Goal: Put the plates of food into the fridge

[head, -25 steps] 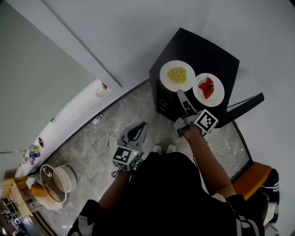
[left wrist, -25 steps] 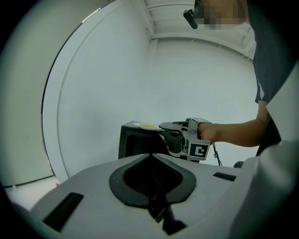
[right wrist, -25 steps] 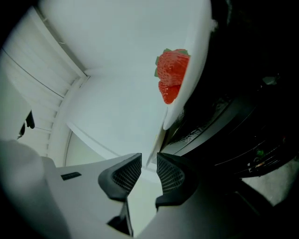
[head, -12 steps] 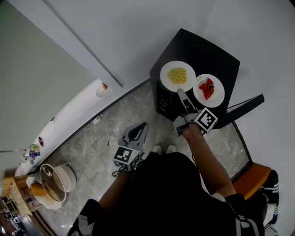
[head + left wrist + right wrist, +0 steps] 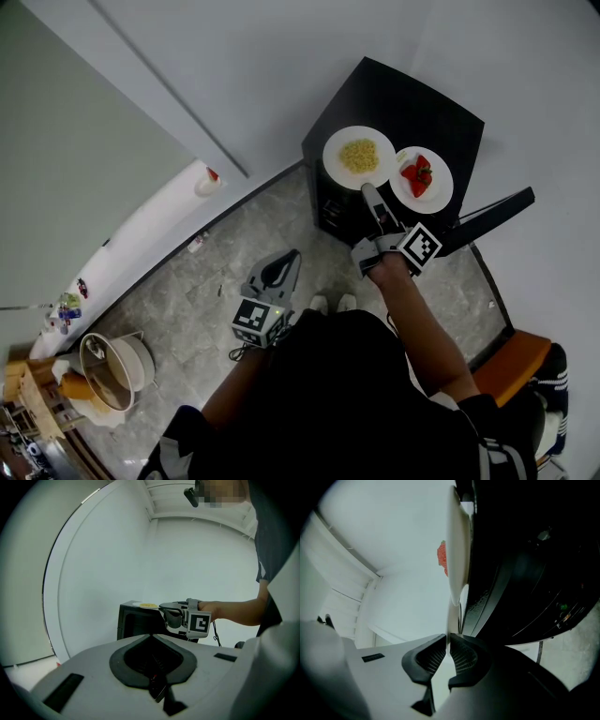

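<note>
Head view: the right gripper (image 5: 367,190) reaches forward to the top of a small black fridge (image 5: 412,103), its tip at the near rim of the plate of yellow food (image 5: 359,156). The plate of red food (image 5: 421,178) sits just right of the tip, touching or almost touching the first plate. A thin dark door panel (image 5: 487,217) juts out to the right of this gripper. The left gripper (image 5: 289,258) hangs low over the stone floor (image 5: 216,281), well apart from both plates, which lie ahead of it and to its right

Left gripper view: its jaws are pressed together with nothing between them. Beyond them stands the fridge with the plate of yellow food on top, and the right gripper meets that plate from the right

Right gripper view: the picture is rolled on its side. The jaws are clamped on the thin white rim of the plate of yellow food, which runs on straight ahead of them, edge-on. A bit of red food shows past it, ahead of the jaws and on the plate's upper face side; the fridge's dark side fills the other side
</note>
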Available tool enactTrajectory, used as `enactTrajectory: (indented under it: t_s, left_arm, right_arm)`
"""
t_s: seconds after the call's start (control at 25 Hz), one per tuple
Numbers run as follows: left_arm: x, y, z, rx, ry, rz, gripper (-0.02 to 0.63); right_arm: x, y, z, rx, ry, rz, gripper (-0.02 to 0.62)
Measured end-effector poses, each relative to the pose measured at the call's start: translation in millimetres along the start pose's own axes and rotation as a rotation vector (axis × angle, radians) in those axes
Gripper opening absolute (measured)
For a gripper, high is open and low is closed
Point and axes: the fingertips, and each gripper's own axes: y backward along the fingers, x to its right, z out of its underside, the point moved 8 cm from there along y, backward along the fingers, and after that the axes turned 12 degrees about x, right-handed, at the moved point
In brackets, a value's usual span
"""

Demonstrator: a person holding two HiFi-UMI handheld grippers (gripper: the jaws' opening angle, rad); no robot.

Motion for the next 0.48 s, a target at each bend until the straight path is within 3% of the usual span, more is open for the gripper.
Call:
enactTrajectory:
  t_s: [0.16,0.48]
  left_arm:
    - [5,1,1,-0.003,0.001,0.008,0.031]
    - [9,5,-1,-0.006,-0.013,-0.014,0.031]
  right_arm:
    - [4,10,2,0.015,-0.069,0.004,0.041]
    - [-4,23,9,-0.032,-0.085,-0.074,0.04]
